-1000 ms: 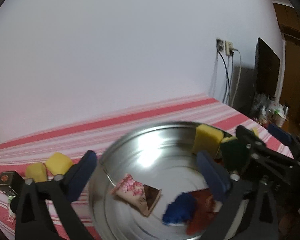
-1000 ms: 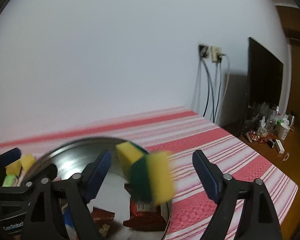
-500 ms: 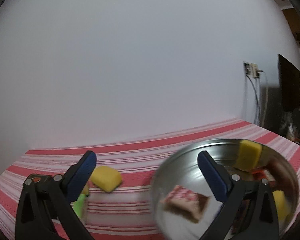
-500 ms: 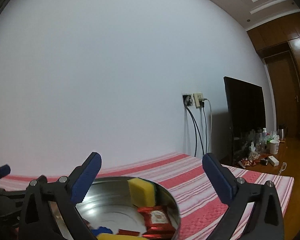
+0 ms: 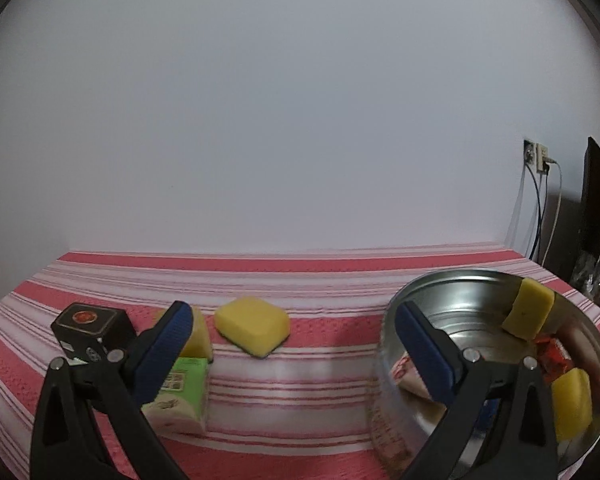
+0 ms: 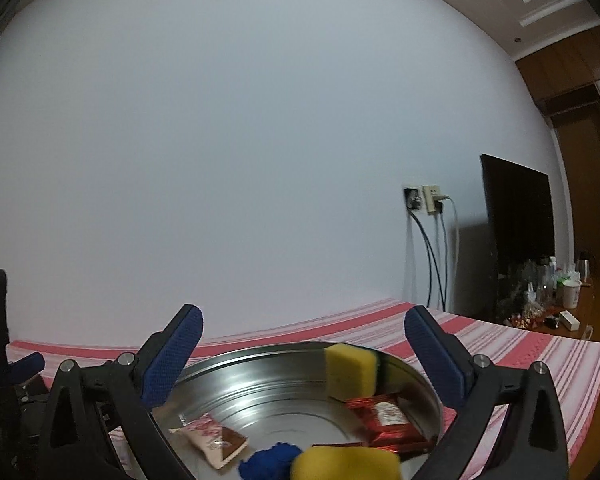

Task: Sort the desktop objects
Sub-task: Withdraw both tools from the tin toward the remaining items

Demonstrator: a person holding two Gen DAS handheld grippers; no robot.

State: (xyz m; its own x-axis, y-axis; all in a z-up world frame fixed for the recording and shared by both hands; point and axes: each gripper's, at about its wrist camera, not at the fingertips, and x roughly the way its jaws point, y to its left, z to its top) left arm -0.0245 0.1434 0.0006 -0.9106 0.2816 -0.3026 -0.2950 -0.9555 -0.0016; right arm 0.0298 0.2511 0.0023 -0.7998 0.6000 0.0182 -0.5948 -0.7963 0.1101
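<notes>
Sponges (image 5: 252,330) and a black box (image 5: 94,330) lie beside the steel bowl (image 5: 452,292), while left gripper (image 5: 296,344) and right gripper (image 6: 304,356) hang empty, jaws apart.

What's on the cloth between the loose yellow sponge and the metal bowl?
Nothing: in the left wrist view, only bare striped cloth separates the yellow sponge from the metal bowl.
</notes>
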